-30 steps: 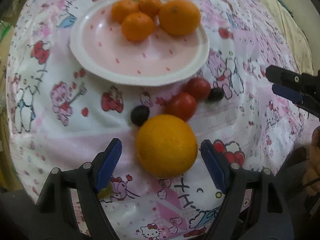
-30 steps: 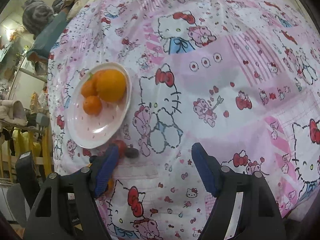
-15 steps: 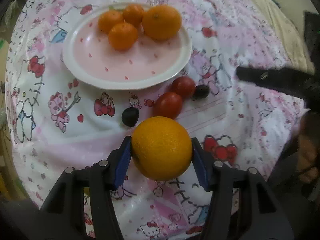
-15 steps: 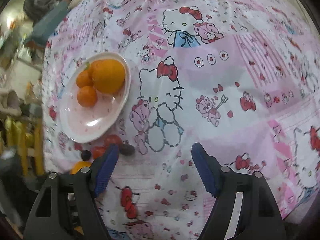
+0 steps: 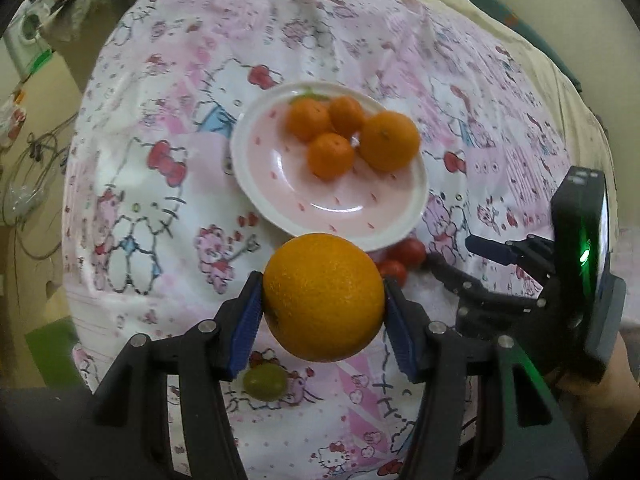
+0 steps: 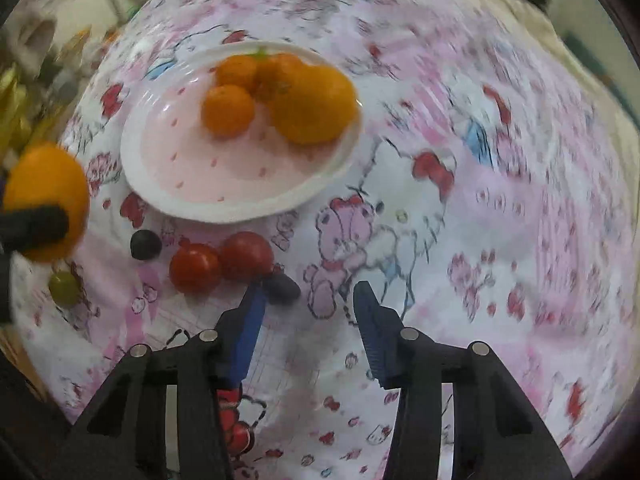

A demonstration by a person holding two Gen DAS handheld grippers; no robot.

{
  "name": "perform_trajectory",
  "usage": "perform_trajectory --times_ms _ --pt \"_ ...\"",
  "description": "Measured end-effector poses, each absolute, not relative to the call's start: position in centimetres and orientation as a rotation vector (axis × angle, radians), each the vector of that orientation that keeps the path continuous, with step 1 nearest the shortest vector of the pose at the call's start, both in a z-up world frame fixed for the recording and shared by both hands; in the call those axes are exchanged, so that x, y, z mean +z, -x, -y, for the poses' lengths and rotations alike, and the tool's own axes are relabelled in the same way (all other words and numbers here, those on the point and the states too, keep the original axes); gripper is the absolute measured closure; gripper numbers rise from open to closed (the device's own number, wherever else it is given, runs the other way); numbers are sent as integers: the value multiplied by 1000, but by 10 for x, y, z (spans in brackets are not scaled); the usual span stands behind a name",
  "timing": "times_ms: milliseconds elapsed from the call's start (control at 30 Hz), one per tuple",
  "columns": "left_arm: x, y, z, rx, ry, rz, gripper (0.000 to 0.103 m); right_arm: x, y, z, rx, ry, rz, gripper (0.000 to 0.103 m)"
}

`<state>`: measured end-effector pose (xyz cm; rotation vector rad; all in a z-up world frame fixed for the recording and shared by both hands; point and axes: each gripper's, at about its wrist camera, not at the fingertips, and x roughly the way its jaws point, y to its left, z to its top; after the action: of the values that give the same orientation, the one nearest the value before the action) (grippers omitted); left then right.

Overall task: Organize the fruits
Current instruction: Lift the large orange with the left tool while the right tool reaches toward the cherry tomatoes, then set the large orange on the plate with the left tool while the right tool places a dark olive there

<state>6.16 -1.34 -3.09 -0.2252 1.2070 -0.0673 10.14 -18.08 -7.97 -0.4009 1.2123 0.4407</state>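
left tool (image 5: 323, 312) clamps big orange (image 5: 323, 297) above cloth, near plate (image 5: 256, 184). right tool (image 6: 308, 322) closing, nothing between pads, dark grape (image 6: 282, 288) beside left pad.

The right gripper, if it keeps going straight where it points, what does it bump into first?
Probably just the patterned cloth. The right gripper is closing with nothing between its jaws. The dark grape lies just beside its left finger; depth is unclear.

A home: cartoon-cat bedsheet (image 5: 168, 184) over a bed, washing machine (image 5: 30, 24) in the corner
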Motion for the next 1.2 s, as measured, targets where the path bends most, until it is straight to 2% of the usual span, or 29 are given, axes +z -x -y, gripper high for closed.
perform_trajectory --times_ms 133,167,333,567,967,1200 --pt "-28 -62 14 -49 186 -1178 50 -85 -99 167 465 474 -1210 57" --pt "-27 -61 14 -51 184 -1175 50 -89 -99 164 466 495 -1215 64" --pt "-24 -57 8 -44 172 -1163 50 -102 -101 158 493 523 -1252 82" --pt "-29 -58 -4 -18 205 -1173 50 -88 -110 170 526 399 -1265 82" --pt "-34 -60 -17 25 226 -1162 50 -16 -105 202 584 65 -1081 82" --pt "-25 -71 -11 -4 189 -1154 50 -15 -118 207 590 -3 -1055 82"
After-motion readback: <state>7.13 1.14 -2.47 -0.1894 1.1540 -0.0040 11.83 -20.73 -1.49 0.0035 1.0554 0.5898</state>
